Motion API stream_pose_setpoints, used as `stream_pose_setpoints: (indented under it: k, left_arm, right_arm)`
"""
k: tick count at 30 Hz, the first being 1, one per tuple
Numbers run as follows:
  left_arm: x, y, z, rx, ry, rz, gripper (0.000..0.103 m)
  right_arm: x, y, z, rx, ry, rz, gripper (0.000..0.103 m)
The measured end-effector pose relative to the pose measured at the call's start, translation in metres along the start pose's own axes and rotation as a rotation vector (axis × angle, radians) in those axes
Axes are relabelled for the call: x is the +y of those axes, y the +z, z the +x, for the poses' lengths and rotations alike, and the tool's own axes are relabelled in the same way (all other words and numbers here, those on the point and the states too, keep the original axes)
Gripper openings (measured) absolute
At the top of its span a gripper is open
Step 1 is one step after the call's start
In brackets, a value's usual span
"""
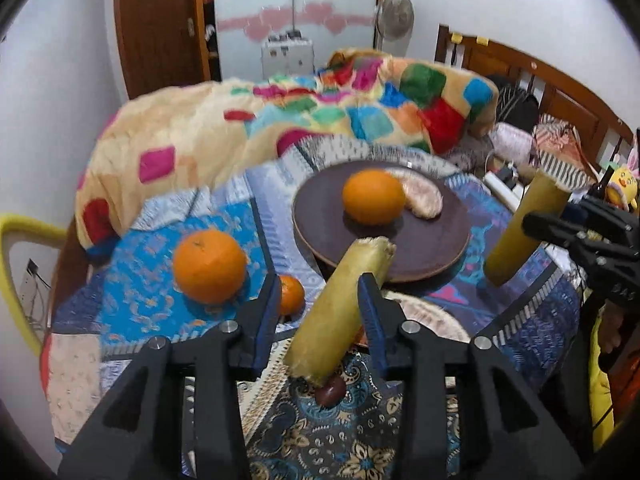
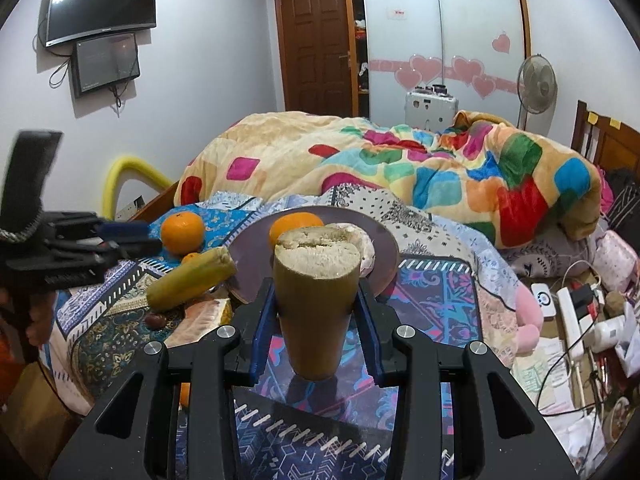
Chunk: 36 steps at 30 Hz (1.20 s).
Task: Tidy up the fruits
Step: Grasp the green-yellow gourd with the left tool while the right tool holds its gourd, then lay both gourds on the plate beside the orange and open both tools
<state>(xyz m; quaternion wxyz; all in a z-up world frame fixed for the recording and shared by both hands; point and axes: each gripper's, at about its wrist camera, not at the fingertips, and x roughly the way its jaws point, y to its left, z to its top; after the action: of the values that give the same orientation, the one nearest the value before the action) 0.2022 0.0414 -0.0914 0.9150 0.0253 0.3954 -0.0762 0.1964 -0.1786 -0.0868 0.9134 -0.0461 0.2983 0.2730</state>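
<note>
Left wrist view: the round dark brown plate (image 1: 436, 236) holds an orange (image 1: 374, 197) and a pale peeled citrus segment (image 1: 425, 199). The left gripper (image 1: 320, 300) stands part-open around a yellow-green cut cane stalk (image 1: 340, 308), which touches only its right pad.

Right wrist view: the right gripper (image 2: 316, 300) clamps a second thick greenish cane piece (image 2: 316, 300) upright, in front of the plate (image 2: 384, 256)

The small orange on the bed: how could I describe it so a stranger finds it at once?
Start at the dark round plate on the patterned bedcover. Left of it lies a big orange, off the plate. The small orange sits right beside that one, toward the plate; it is clearly the smallest of the three oranges.
</note>
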Motion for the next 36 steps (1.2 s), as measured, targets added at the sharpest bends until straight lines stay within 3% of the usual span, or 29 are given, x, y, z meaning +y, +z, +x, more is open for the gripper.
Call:
stream_pose_setpoints:
  k: [5, 8, 11, 18, 28, 36]
  left_arm:
    - [-0.016, -0.003, 0.027, 0.036, -0.011, 0.07, 0.044]
    - [-0.025, -0.004, 0.04, 0.05, 0.03, 0.115, 0.049]
    - [-0.027, -0.005, 0.053, 0.068, 0.043, 0.12, 0.049]
    - [-0.021, -0.003, 0.046, 0.028, 0.07, 0.098, 0.043]
    - [-0.02, 0.027, 0.008, -0.078, 0.007, 0.047, 0.037]
    - [-0.024, 0.045, 0.012, -0.095, -0.059, 0.02, 0.036]
  right_arm:
    - [-0.002, -0.003, 0.008, 0.018, 0.013, -0.001, 0.035]
    - [-0.004, -0.005, 0.011, 0.023, 0.018, -0.003, 0.035]
    - [-0.006, -0.005, 0.011, 0.018, 0.03, 0.007, 0.035]
    - [-0.009, 0.0, 0.007, 0.001, 0.019, 0.001, 0.035]
    - [-0.011, 0.02, -0.001, -0.057, 0.007, -0.009, 0.035]
    - [-0.009, 0.033, 0.009, -0.07, -0.001, -0.03, 0.035]
